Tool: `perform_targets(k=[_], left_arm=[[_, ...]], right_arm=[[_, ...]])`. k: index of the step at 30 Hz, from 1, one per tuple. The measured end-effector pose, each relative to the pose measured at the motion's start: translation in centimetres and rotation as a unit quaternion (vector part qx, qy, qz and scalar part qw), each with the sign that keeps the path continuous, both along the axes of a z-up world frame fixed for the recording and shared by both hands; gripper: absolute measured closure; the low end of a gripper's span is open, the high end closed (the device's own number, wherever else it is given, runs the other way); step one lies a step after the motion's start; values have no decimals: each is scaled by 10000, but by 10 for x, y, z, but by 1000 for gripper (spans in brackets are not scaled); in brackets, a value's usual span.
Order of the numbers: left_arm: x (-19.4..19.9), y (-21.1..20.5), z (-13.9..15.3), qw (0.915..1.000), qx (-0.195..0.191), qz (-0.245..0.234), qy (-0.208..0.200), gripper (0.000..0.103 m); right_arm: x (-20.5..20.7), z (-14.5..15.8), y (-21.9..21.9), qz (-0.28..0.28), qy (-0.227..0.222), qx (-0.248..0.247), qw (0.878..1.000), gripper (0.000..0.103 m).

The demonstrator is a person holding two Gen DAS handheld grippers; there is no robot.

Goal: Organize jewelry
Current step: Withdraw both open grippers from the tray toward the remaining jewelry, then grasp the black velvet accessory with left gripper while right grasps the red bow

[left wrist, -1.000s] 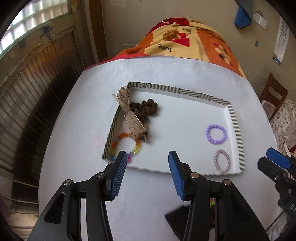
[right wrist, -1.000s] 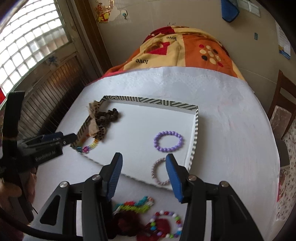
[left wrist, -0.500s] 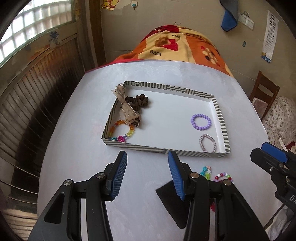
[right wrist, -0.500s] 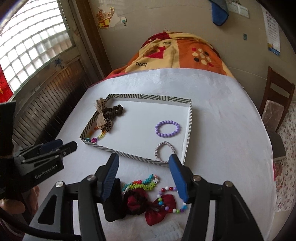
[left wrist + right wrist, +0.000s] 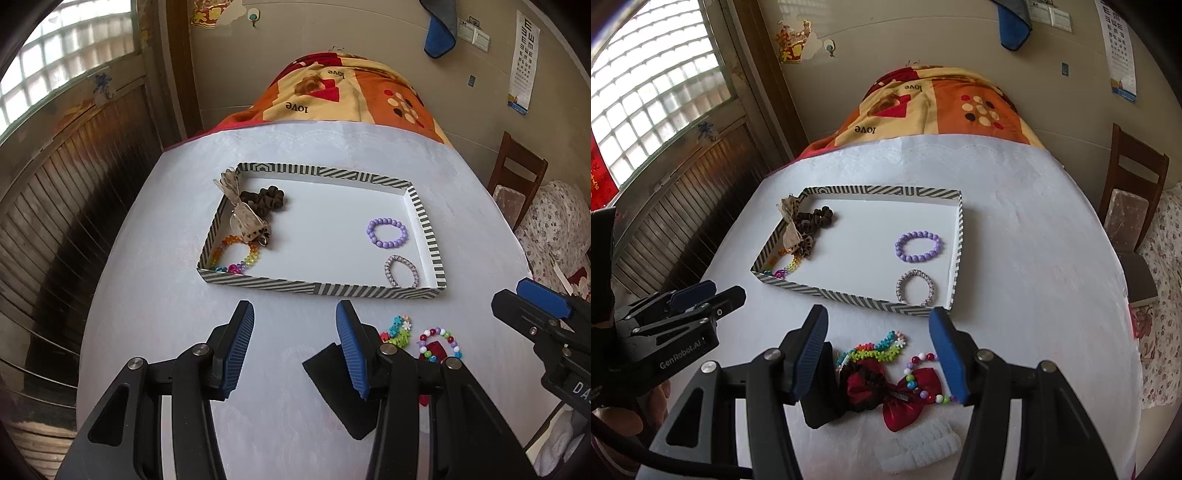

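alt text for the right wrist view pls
Open right gripper hovers over a red bow, beaded bracelets and a dark hair tie on a white table, just short of a striped tray holding two purple bracelets.

Empty tongs (image 5: 295, 341) before striped tray (image 5: 321, 288), seemingly.

Soft daylight from the glass-block window (image 5: 653, 92) at left; sharp focus, fisheye-curved, dark-vignetted edges.

- A lived-in room of a home, likely a bedroom.
- A patterned blanket (image 5: 934, 103) lies at the far end of the white-covered table (image 5: 1034, 258).
- A wooden chair (image 5: 1130, 192) stands at the right.
- A glass-block window (image 5: 653, 92) fills the left wall.
- An eye chart (image 5: 524, 55) and a blue cloth (image 5: 1012, 26) hang on the far wall.
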State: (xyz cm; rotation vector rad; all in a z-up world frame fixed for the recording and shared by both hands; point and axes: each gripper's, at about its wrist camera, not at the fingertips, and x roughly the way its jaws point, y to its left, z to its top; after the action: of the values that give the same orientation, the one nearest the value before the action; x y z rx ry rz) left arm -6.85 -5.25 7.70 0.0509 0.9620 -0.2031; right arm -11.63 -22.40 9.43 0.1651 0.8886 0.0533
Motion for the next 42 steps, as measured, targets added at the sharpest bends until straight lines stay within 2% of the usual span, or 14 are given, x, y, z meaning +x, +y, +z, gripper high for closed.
perform_targets(k=[16, 42], left_arm=[[-12, -9, -1, 9999, 24, -95, 48, 65], [-14, -30, -20, 9987, -82, -253, 438, 65]], right_arm=[[-12, 0, -4, -56, 63, -75, 9999, 41], [-24, -17, -33, -227, 345, -130, 9991, 40]])
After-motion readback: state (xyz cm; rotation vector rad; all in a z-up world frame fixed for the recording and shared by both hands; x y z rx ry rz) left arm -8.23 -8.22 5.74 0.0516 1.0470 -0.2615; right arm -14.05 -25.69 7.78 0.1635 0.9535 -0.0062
